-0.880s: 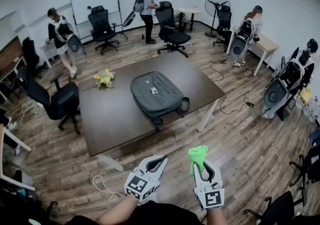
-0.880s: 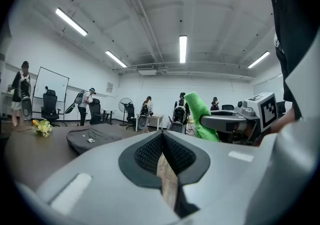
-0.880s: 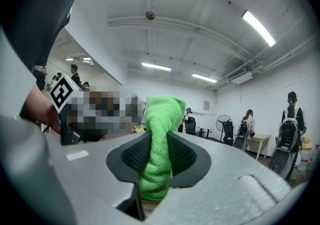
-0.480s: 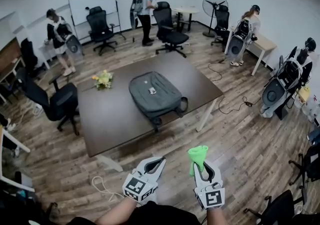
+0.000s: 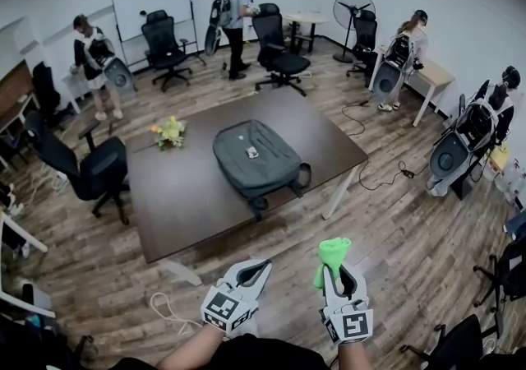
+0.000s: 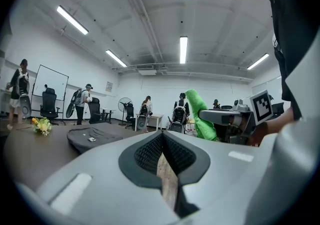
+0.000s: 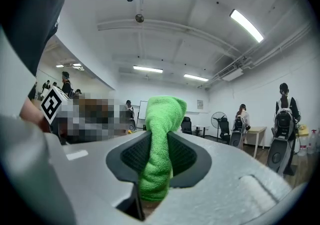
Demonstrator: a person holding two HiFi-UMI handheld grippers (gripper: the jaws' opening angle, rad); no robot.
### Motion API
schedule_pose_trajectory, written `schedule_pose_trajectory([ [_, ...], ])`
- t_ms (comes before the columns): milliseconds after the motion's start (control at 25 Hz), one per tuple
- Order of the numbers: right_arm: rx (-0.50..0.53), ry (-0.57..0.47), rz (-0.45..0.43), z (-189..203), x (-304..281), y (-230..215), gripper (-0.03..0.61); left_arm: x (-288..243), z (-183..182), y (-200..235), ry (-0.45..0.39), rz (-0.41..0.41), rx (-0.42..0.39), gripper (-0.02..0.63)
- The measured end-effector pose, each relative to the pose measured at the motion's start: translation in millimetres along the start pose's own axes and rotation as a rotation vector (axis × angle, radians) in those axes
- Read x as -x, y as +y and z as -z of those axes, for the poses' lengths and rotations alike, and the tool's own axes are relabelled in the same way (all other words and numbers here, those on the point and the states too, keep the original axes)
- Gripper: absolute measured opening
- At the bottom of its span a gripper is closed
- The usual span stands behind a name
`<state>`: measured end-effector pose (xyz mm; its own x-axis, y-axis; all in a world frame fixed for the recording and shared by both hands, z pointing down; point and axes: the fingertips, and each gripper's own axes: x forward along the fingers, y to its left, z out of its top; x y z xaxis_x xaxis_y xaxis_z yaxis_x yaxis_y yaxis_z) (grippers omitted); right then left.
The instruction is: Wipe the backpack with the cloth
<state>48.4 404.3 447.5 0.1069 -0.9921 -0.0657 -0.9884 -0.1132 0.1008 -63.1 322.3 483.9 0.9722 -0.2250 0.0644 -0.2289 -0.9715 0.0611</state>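
The right gripper [image 5: 338, 276] has its jaws clamped on the green cloth [image 5: 332, 253], which sticks out past their tips. The backpack [image 5: 255, 159] lies flat on the table [image 5: 185, 200], well ahead of those jaws and to their left, its long axis slanting away leftward. The left gripper [image 5: 251, 271], jaws pressed together on nothing, looks slightly nearer.

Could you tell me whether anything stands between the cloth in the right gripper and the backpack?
Nothing visible does. Only wooden floor and bare top of the dark brown table separate the right gripper, shut on the green cloth, from the grey fabric backpack.
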Motion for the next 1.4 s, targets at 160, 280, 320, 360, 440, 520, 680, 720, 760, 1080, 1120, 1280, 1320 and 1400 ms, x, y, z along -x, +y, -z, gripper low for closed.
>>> schedule_pose_trajectory([
  [160,-0.01,0.018,0.014,4.1,-17.1,2.4,0.097,-2.7,2.8,16.4,0.012,0.008,0.001,0.02],
  [280,-0.003,0.035,0.03,6.8,-35.4,5.6,0.098,-4.6,7.6,33.2,0.029,0.016,0.009,0.02],
  [320,-0.004,0.036,0.031,7.2,-41.8,7.5,0.098,-4.4,8.3,38.3,0.034,0.021,0.011,0.02],
  [360,-0.007,0.034,0.032,7.0,-47.9,9.7,0.098,-3.9,8.6,43.3,0.036,0.026,0.011,0.02],
  [440,-0.019,0.029,0.036,6.3,-59.0,14.0,0.098,-1.6,8.7,53.7,0.033,0.036,0.006,0.02],
  [520,-0.036,0.025,0.041,7.0,-68.6,18.5,0.098,1.7,8.6,64.6,0.034,0.04,0.001,0.02],
  [680,-0.056,0.038,0.033,12.9,-84.5,28.1,0.098,10.2,7.7,87.4,0.038,0.021,-0.003,0.02],
  [720,-0.061,0.04,0.026,14.9,-88.3,30.9,0.098,13.4,8.3,93.8,0.037,0.009,0.002,0.02],
  [760,-0.062,0.04,0.019,15.7,-92.1,33.3,0.098,16.3,9.8,99.9,0.037,-0.005,0.008,0.02],
  [1080,-0.042,0.037,-0.013,13.5,-120.9,33.1,0.098,14.4,19.7,119.8,0.049,-0.056,0.035,0.02],
  [1120,-0.046,0.04,-0.017,14.1,-124.6,31.5,0.098,11.7,19.8,121.1,0.052,-0.055,0.033,0.02],
  [1280,-0.061,0.054,-0.036,21.1,-143.4,18.1,0.098,-4.7,20.0,134.7,0.059,-0.073,0.037,0.02],
  [1320,-0.064,0.053,-0.041,23.1,-148.7,12.7,0.098,-10.2,20.6,138.5,0.061,-0.078,0.041,0.02],
  [1400,-0.064,0.051,-0.048,23.5,-158.9,0.6,0.098,-23.0,22.0,144.3,0.069,-0.083,0.047,0.02],
])
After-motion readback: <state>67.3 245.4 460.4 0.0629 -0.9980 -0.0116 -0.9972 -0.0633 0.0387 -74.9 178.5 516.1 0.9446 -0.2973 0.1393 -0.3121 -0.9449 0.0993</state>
